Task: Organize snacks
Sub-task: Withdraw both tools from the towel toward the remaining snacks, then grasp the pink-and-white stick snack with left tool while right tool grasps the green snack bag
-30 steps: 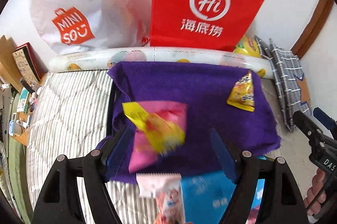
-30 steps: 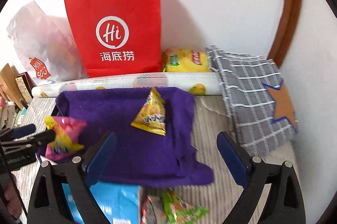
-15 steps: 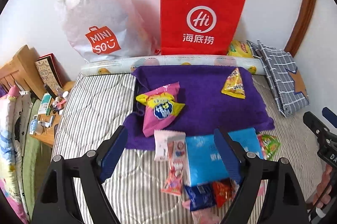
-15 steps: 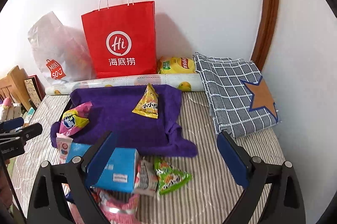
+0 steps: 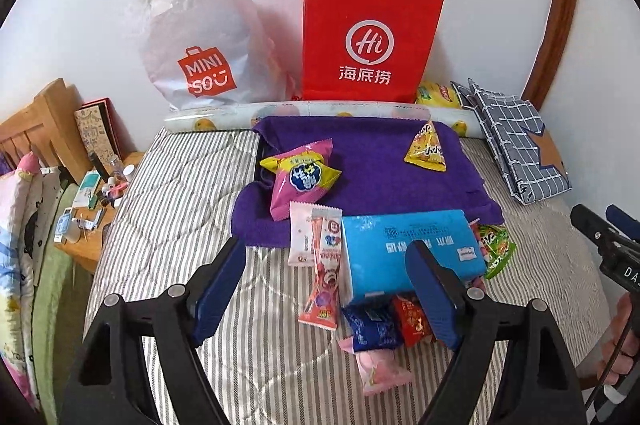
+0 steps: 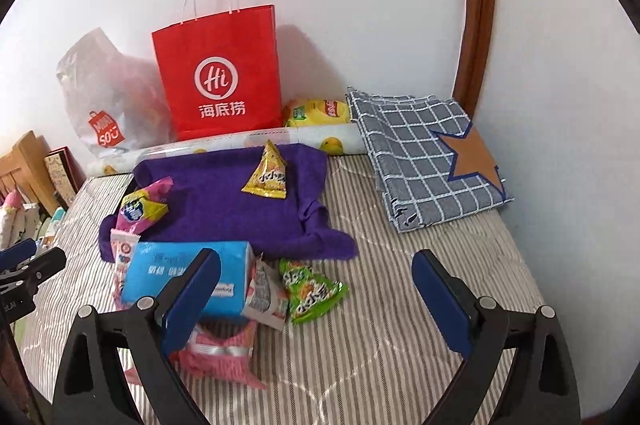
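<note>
A purple towel (image 5: 372, 161) lies on the striped bed. On it sit a pink and yellow snack bag (image 5: 300, 177) at the left and a yellow triangular snack (image 5: 427, 148) at the right; both also show in the right wrist view, the pink bag (image 6: 140, 209) and the triangle (image 6: 269, 174). In front of the towel lies a pile: a blue tissue pack (image 5: 404, 249), a pink stick pack (image 5: 325, 269), a green snack bag (image 6: 312, 291), and small blue and red packets (image 5: 384, 325). My left gripper (image 5: 326, 291) is open and empty above the pile. My right gripper (image 6: 316, 299) is open and empty.
A red paper bag (image 5: 368, 37) and a white Miniso bag (image 5: 200, 41) stand against the wall behind a rolled mat (image 5: 320, 111). A folded checked cloth (image 6: 424, 153) lies at the right. A bedside table with clutter (image 5: 92, 201) is at the left.
Both grippers have pulled back and up from the towel. The pink and yellow snack bag now rests on the towel's left side, and the pile in front has come into view.
</note>
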Motion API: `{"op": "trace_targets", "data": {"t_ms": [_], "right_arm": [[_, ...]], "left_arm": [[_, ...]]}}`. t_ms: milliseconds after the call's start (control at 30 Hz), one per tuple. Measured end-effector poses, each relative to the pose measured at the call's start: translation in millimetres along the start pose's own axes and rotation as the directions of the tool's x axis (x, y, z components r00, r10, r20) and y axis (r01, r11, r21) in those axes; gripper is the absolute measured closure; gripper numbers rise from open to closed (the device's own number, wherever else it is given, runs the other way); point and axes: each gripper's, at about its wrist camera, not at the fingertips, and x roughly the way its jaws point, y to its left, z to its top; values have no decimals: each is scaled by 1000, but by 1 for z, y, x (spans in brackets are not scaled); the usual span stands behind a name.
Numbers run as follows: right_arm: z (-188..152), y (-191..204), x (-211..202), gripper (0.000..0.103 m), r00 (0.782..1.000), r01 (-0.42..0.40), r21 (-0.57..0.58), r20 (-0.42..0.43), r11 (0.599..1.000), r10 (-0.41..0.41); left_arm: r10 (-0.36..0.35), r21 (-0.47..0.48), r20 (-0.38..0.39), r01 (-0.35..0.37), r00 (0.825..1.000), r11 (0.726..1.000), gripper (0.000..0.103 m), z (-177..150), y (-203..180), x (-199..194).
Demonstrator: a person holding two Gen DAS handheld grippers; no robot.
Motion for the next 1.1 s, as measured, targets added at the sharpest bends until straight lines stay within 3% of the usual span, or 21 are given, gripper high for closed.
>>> {"op": "trace_targets", "data": {"t_ms": [367, 733, 967, 1100], "right_arm": [[-17, -6, 23, 6, 998, -39, 21, -43, 999, 40], [-30, -11, 79, 7, 989, -35, 27, -146, 999, 39], [-34, -9, 121, 22, 980, -23, 4, -197, 1000, 23], [-35, -9, 139, 26, 974, -38, 2, -221, 999, 37]], "left_arm": [[12, -30, 1, -12, 1000, 999, 22, -17, 15, 4], [5, -84, -85, -12, 996, 996, 25, -19, 41, 44], [13, -101, -128, -26, 992, 995, 25, -16, 53, 69], [12, -103, -145, -27, 989, 994, 33, -15, 58, 80]]}}
